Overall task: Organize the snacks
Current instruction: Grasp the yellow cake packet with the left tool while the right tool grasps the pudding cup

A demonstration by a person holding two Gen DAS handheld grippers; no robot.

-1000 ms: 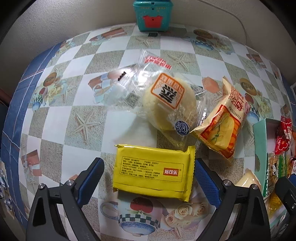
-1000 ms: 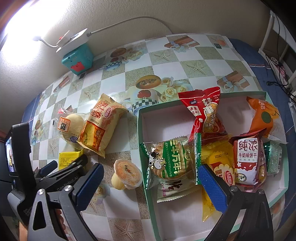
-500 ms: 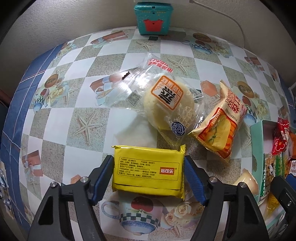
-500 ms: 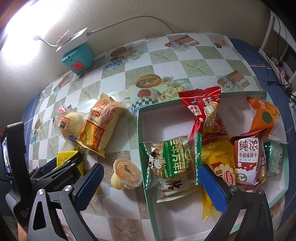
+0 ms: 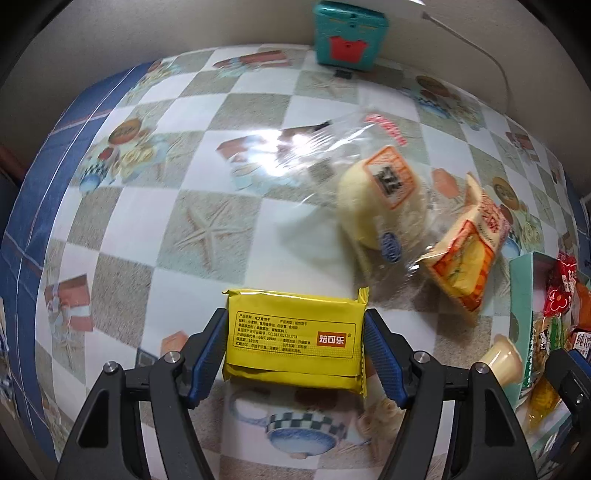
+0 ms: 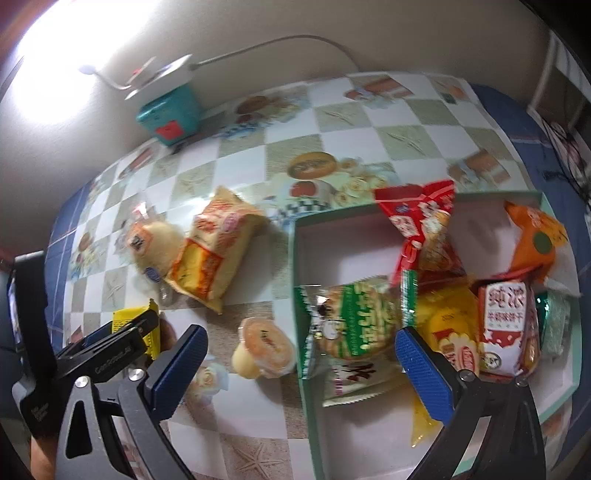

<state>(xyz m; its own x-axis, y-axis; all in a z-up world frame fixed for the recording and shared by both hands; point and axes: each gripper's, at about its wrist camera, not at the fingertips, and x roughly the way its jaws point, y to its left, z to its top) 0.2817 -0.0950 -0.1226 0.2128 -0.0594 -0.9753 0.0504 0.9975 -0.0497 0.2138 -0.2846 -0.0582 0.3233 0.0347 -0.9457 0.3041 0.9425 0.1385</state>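
My left gripper (image 5: 295,349) is shut on a yellow biscuit packet (image 5: 293,338), blue pads pressing both short ends; the packet also shows in the right wrist view (image 6: 135,326). A round bun in clear wrap (image 5: 380,201) and an orange bread bag (image 5: 467,254) lie on the table beyond it. A jelly cup (image 6: 264,349) sits beside the green-rimmed box (image 6: 299,258), which holds several snack packets. My right gripper (image 6: 301,373) is open and empty, above the jelly cup and the box's left wall.
A teal box (image 5: 349,35) with a white power strip (image 6: 162,75) on top stands against the wall at the back. The table's blue edge (image 5: 33,206) runs along the left. The checkered tablecloth shows between the bun and the left edge.
My left gripper has closed from wide open onto the yellow packet and lifted it slightly. The right gripper has moved a little; its view is blurred.
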